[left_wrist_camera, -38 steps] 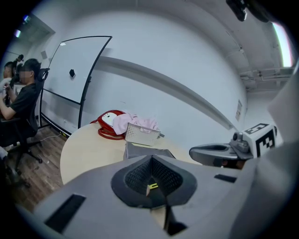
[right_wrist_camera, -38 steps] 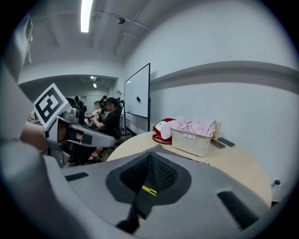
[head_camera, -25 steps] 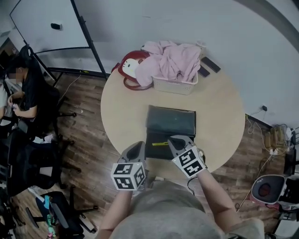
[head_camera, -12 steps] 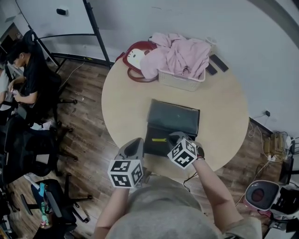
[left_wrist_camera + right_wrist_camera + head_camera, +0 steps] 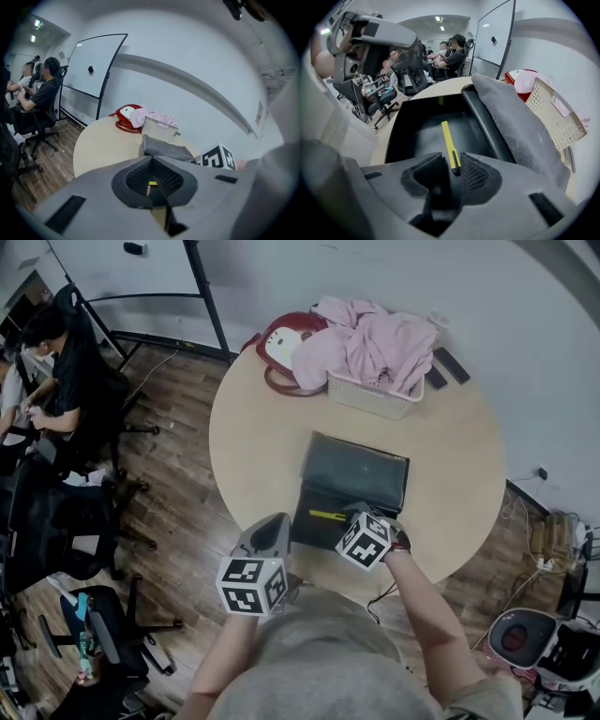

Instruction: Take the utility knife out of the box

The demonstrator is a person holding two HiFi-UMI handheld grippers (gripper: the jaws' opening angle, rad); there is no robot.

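The round table (image 5: 253, 437) carries an open black box (image 5: 305, 526) near its near edge. The box lid (image 5: 356, 474) is folded back on the far side and stands as a grey padded panel (image 5: 511, 126) on the right of the right gripper view.

**Utility knife.** The yellow utility knife (image 5: 326, 515) lies flat on the floor of the box (image 5: 417, 136). In the right gripper view, the knife (image 5: 449, 140) runs lengthwise away from the camera, with its dark-tipped near end closest to the jaws.

**Right gripper.** The right gripper (image 5: 359, 515) is lowered over the near right part of the box. Its jaws (image 5: 450, 159) stand a narrow gap apart and straddle the near end of the knife. The knife end sits just beside the right-hand pad (image 5: 472, 172), and a clear gap separates it from the left-hand pad. The jaws are not clamped on it.

**Left gripper.** The left gripper (image 5: 272, 526) is held at the near left edge of the table, just beside the left wall of the box. Its jaws (image 5: 151, 161) meet at the tips, and nothing is between them.

**Other items.** On the far side of the table are a white basket (image 5: 370, 397) holding a pink cloth (image 5: 375, 343) and, to its left, a red bag (image 5: 281, 345). A person sits on a chair (image 5: 56, 362) at the far left, well apart from the table.
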